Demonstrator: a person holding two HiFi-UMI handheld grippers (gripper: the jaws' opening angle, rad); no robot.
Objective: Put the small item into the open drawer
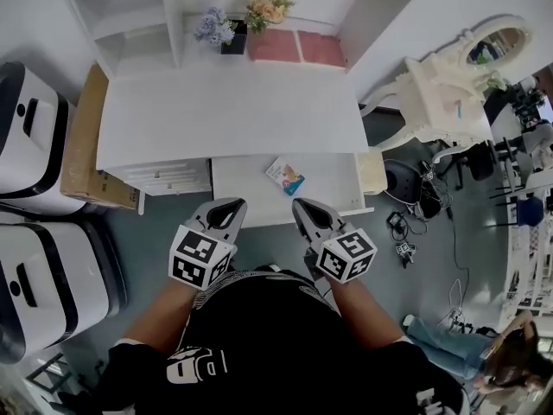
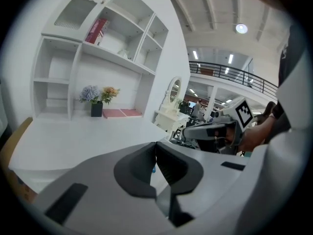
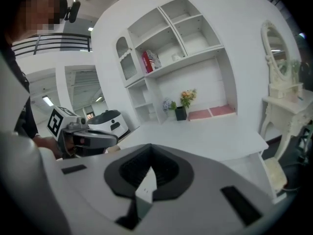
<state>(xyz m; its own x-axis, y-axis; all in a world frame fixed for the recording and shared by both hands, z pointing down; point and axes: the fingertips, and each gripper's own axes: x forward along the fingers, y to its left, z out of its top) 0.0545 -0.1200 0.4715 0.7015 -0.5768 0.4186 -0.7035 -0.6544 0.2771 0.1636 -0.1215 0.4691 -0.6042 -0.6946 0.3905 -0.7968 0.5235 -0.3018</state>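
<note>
I have two of my own: left gripper [image 1: 231,204] and right gripper [image 1: 302,204]. One desk [image 1: 225,111], with one open drawer [image 1: 242,193] and one small item [image 1: 285,176] in it. One pot [image 1: 233,43] holds two flower bunches, one blue bunch [image 1: 212,26] and one orange bunch [image 1: 268,7]. Two pink mats: one mat [image 1: 273,45] beside the other mat [image 1: 321,48]. One red book [image 3: 147,61]. Two white machines: far machine [image 1: 30,137] and near machine [image 1: 47,284]. One box [image 1: 86,145]. One dresser [image 1: 441,93], one mirror [image 1: 497,43].

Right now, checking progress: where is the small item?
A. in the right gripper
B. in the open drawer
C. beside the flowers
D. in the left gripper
B: the item lies in the drawer; the left gripper and right gripper are shut, empty.
</note>
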